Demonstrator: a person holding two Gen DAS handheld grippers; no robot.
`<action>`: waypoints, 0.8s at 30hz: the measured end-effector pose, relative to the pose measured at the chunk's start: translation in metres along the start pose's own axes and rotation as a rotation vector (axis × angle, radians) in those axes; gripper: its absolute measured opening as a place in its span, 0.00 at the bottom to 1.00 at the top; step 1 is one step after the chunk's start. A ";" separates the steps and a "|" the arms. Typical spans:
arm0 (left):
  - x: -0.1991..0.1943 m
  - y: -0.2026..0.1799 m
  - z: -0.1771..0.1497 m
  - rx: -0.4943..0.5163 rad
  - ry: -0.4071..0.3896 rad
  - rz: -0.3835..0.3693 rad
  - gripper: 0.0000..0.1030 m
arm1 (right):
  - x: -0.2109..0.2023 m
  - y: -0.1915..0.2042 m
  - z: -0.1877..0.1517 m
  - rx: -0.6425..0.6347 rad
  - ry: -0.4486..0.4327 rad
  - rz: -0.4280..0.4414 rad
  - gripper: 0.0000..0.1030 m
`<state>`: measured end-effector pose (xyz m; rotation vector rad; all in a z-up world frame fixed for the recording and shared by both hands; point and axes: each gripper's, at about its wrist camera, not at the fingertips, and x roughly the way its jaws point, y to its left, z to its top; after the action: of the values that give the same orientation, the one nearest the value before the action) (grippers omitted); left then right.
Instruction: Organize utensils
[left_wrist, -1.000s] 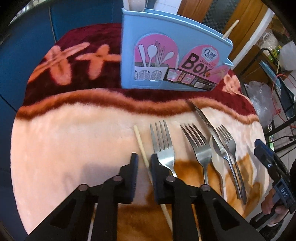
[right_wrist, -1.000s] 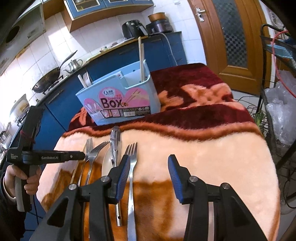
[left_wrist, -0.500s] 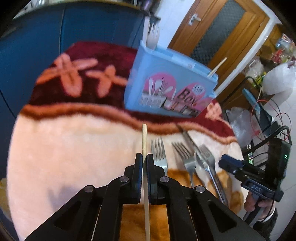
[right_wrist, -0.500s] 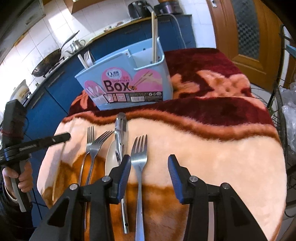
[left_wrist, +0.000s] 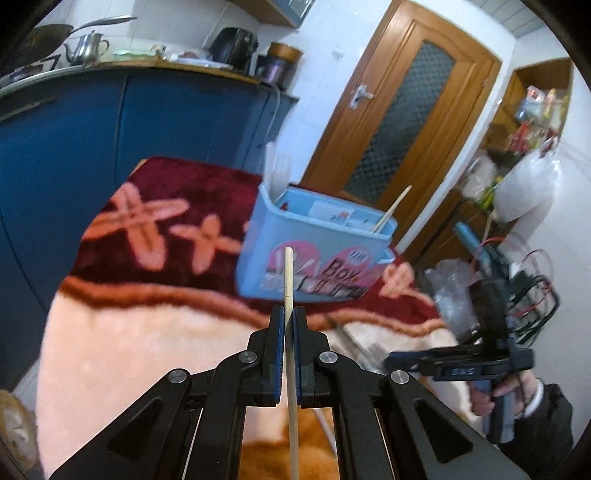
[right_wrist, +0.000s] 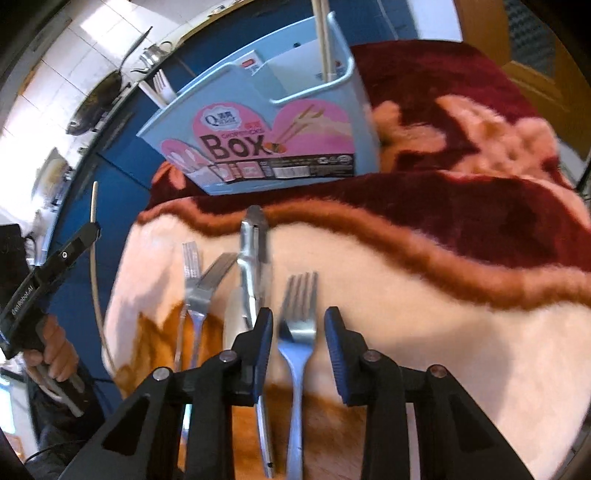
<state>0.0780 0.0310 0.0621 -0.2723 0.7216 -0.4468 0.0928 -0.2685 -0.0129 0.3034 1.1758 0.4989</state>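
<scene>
The left gripper (left_wrist: 288, 317) is clamped on a single wooden chopstick (left_wrist: 288, 275), lifted clear of the blanket (left_wrist: 147, 350) and pointing toward the blue utensil box (left_wrist: 317, 251), which stands at the far side of the table. The stick is pinched well along its length, with one end jutting past the fingertips and the rest trailing back under the gripper. In the box's far right compartment another chopstick (left_wrist: 391, 210) already leans, so that is likely the slot to aim for (the label's chopstick drawing sits on that side too).

To do this well, I would carry the stick above the rim, tip it closer to upright, and lower its leading end into that compartment before letting go; released early, it could skate off the rim.

The right gripper (right_wrist: 298, 328) hovers low with its jaws wide, straddling the neck of the rightmost fork (right_wrist: 299, 325) without yet touching it, as far as the blur allows. To its left lie a table knife (right_wrist: 251, 258) and two more forks (right_wrist: 197, 288), close together. Closing on the fork's neck squarely should keep neighbours undisturbed.
</scene>
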 end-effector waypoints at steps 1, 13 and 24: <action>-0.001 -0.001 0.001 -0.002 -0.012 -0.013 0.04 | 0.002 -0.003 0.001 0.014 0.008 0.034 0.33; -0.004 -0.013 0.028 0.012 -0.148 0.030 0.04 | -0.015 -0.005 -0.004 0.037 -0.173 0.083 0.05; -0.004 -0.035 0.071 0.077 -0.384 0.149 0.04 | -0.064 0.032 -0.012 -0.099 -0.506 0.022 0.03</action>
<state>0.1136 0.0081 0.1287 -0.2220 0.3451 -0.2683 0.0561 -0.2752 0.0496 0.3331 0.6552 0.4629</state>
